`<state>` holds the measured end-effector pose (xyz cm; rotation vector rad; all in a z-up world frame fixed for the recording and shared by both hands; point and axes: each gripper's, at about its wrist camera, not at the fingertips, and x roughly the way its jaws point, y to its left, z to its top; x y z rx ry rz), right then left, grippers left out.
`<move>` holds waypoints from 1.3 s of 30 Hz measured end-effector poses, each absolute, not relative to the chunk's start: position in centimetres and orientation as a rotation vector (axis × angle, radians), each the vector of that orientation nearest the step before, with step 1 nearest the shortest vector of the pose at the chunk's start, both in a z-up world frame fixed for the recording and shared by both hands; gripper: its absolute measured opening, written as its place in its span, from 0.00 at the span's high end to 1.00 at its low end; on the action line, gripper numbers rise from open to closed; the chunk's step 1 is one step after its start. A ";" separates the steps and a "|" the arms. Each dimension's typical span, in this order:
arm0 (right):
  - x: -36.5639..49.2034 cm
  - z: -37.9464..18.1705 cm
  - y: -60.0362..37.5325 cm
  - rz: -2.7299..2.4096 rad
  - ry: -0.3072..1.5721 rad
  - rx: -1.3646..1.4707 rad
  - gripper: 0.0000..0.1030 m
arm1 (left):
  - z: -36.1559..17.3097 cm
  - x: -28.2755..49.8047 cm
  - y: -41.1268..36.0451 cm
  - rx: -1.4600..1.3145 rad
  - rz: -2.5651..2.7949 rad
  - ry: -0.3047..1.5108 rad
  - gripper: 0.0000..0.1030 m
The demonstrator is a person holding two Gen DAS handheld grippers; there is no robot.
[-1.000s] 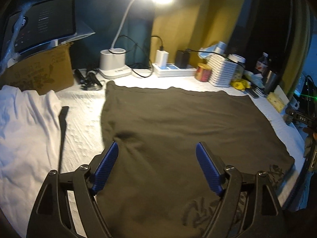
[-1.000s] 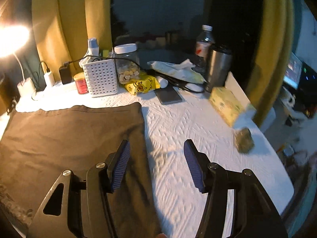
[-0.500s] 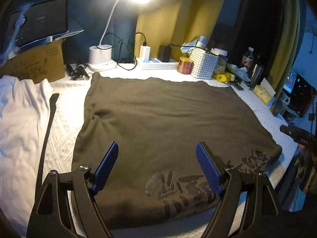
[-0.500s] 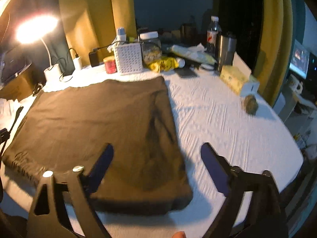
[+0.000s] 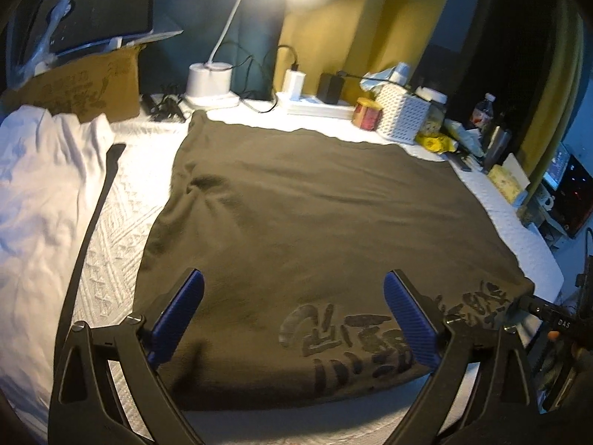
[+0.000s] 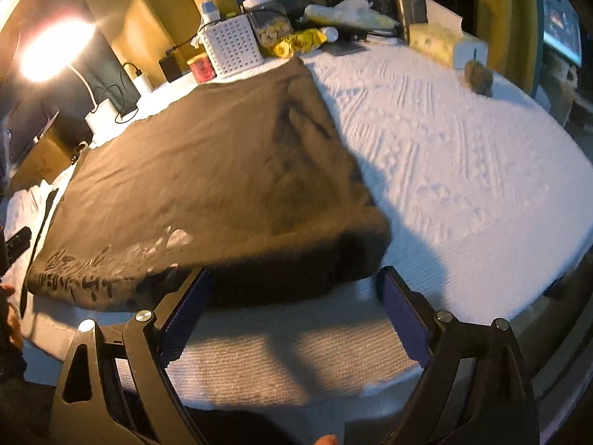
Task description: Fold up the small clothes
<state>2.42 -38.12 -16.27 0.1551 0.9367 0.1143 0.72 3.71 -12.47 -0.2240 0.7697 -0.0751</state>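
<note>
A dark olive garment (image 5: pixel 315 222) lies spread flat on the white textured bench (image 6: pixel 463 155), folded to a rough square, its dark printed lettering (image 5: pixel 370 337) running along the bench's near edge.

Right of dark garment (image 6: pixel 222 170): bare white cover (image 6: pixel 463 170), free passage. Far edge blocked: basket (image 6: pixel 232 47), jar (image 6: pixel 267 18), lamp base (image 5: pixel 209 83).

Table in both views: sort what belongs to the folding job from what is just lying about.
For the job:
- dark garment, spread flat
- white garment, crumpled beside it
- left tool, opening over the dark garment
- right tool, open

Lying about:
- desk lamp
- white basket
- red tin
- cardboard box
</note>
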 end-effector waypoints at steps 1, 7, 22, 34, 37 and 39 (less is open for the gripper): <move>2.6 -16.4 -37.8 0.118 0.939 0.151 0.10 | -12.6 0.8 3.8 -0.229 -0.072 0.777 0.06; 4.4 -16.7 -36.4 0.119 0.931 0.159 0.10 | -13.2 1.7 4.9 -0.245 -0.043 0.805 0.06; 9.5 -17.2 -33.3 0.169 0.895 0.147 0.12 | -13.1 4.6 6.1 -0.231 -0.041 0.811 0.06; 14.8 -17.4 -33.2 0.125 0.899 0.106 0.47 | -13.0 7.2 6.2 -0.201 -0.007 0.820 0.06; 15.4 -17.4 -33.2 0.117 0.904 0.099 0.48 | -13.0 7.5 6.2 -0.189 0.000 0.823 0.06; 15.5 -17.3 -33.7 0.115 0.912 0.131 0.48 | -13.0 7.6 6.3 -0.186 0.011 0.823 0.06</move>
